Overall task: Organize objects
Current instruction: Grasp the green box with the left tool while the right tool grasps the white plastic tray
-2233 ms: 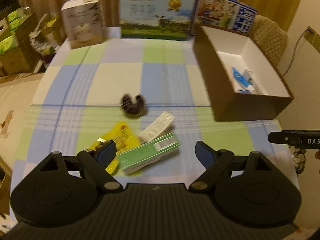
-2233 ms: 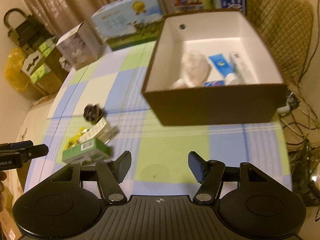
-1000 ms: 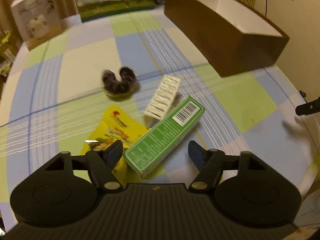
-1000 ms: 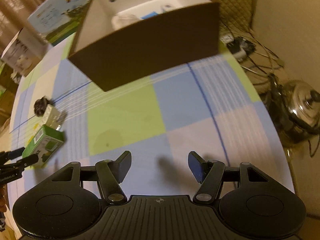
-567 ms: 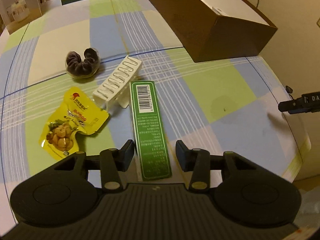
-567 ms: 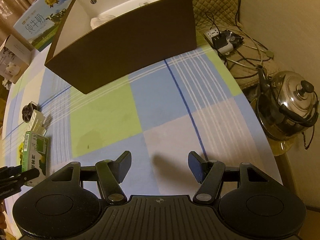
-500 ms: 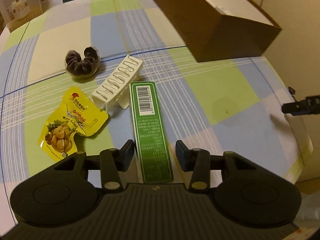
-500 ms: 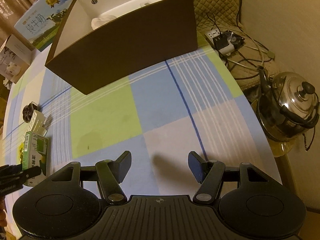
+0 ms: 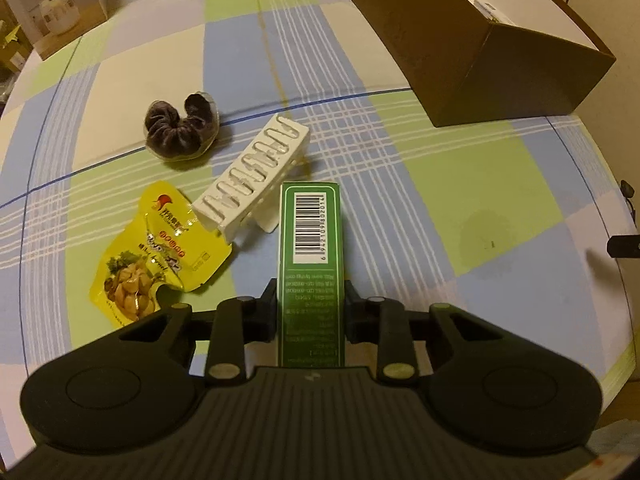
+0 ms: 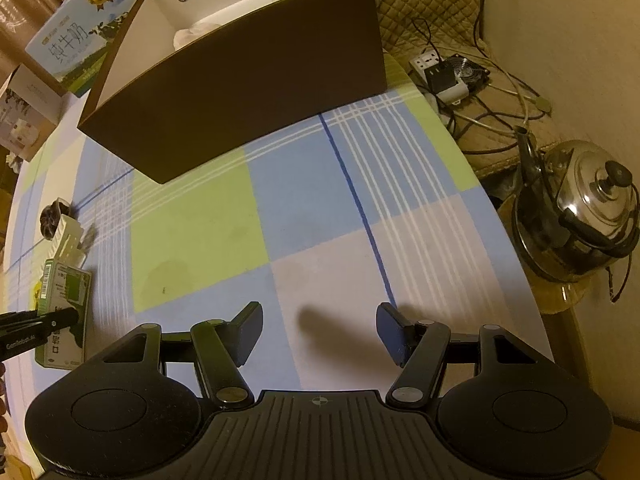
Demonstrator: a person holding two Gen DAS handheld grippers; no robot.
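My left gripper (image 9: 311,307) is shut on the near end of a long green box (image 9: 311,236) with a barcode, lying lengthwise on the checked tablecloth. A white hair clip (image 9: 256,176), a dark scrunchie (image 9: 180,128) and a yellow snack packet (image 9: 156,256) lie just left of it. A brown open box (image 9: 472,36) stands at the far right. In the right wrist view my right gripper (image 10: 319,332) is open and empty above the cloth, near the brown box (image 10: 248,80). The green box (image 10: 66,308) shows at the left edge there, held by the left gripper.
Cardboard cartons (image 9: 60,8) stand along the table's far edge. A steel kettle (image 10: 580,216), a power strip and cables (image 10: 444,76) sit on the floor beyond the table's right edge. A quilted chair (image 10: 424,4) stands behind the brown box.
My left gripper has dropped towards the table, lined up with the green box and shut its fingers on it. My right gripper has moved back from the brown box and stayed open.
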